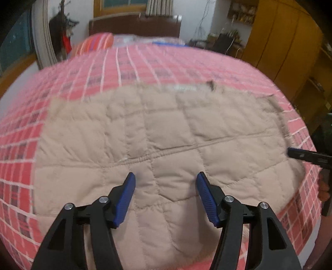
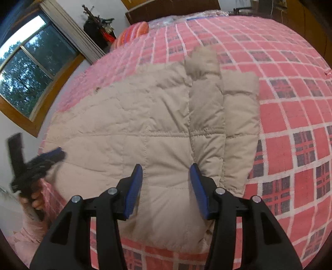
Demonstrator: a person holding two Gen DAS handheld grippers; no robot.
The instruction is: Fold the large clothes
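Lying flat on the pink plaid bedspread (image 1: 145, 62), the beige quilted coat (image 1: 155, 135) is filling the left wrist view beneath the left gripper (image 1: 166, 182), jaws spread and empty, while the right wrist view is showing the right gripper (image 2: 167, 173) likewise spread, empty, above the coat's folded-in sleeve (image 2: 205, 108).

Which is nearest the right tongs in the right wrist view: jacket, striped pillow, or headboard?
1. Jacket, directly under the right tongs.
2. Striped pillow, far upper left on the bed.
3. Headboard, behind the pillow at top.
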